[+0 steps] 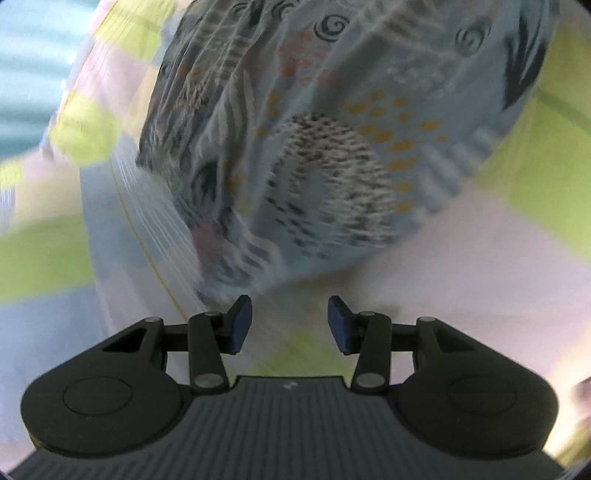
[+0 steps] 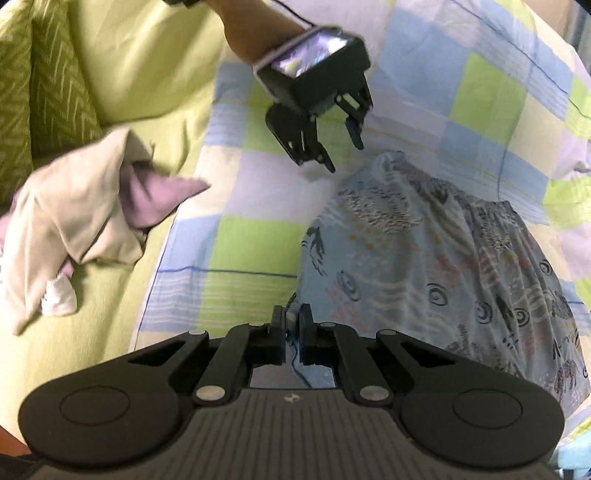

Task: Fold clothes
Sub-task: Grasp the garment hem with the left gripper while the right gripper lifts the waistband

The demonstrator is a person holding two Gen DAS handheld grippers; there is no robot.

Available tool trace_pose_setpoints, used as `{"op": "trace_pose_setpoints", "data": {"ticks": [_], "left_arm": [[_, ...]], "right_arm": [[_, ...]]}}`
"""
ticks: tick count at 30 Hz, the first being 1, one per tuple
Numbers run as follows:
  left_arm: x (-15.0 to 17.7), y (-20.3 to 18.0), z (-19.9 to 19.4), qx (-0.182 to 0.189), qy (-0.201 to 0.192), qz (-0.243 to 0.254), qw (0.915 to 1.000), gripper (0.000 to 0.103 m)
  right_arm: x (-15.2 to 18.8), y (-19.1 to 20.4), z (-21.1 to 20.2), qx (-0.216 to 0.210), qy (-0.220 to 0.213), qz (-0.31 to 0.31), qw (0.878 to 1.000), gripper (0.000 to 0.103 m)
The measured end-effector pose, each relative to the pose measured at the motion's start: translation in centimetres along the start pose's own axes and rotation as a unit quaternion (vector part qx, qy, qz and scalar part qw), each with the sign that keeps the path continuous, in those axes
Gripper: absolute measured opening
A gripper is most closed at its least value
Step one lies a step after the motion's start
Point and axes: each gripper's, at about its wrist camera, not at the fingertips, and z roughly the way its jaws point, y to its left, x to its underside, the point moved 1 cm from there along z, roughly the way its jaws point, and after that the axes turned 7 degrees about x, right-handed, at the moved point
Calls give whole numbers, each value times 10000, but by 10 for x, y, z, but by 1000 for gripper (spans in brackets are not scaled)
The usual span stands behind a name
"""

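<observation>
A light blue patterned garment with spirals and animal prints lies on a checked bedsheet. My right gripper is shut on the garment's near left corner, with cloth and a thread pinched between the pads. My left gripper hangs open just above the garment's far corner, held by a person's hand. In the blurred left wrist view the same garment fills the frame ahead of my open left gripper, whose blue pads hold nothing.
A crumpled beige and mauve garment lies to the left on a green sheet. A green patterned pillow sits at the far left. The checked sheet spreads around the blue garment.
</observation>
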Motion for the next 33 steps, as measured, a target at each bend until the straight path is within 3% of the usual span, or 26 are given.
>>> {"op": "trace_pose_setpoints", "data": {"ticks": [3,6,9,10,12,21,30,33], "left_arm": [[1,6,21,-177,102,939,9954,41],[7,6,39,-127,242,1888,9816,38],[11,10,46,-35,233,2284,9733,30],[11,14,48,15,253,2274,9735,16],[9,21,50,143,299,2138,9763,0],[-14,54,24,374,-26,1649,9856,0],[-40,100,-19,406,-486,1385,9883,0],[-49,115,-34,417,-640,1296,9886,0]], "right_arm": [[-1,-15,-2,-114,17,118,9999,5],[0,-25,-2,-213,42,205,9996,5],[0,-34,-2,-296,58,341,9990,5],[1,-37,-1,-315,63,398,9987,5],[1,-43,-1,-352,72,500,9981,5],[-2,-81,-19,-352,212,952,9946,4],[8,-156,-68,286,446,1266,9905,4],[15,-175,-83,321,491,1227,9907,4]]}}
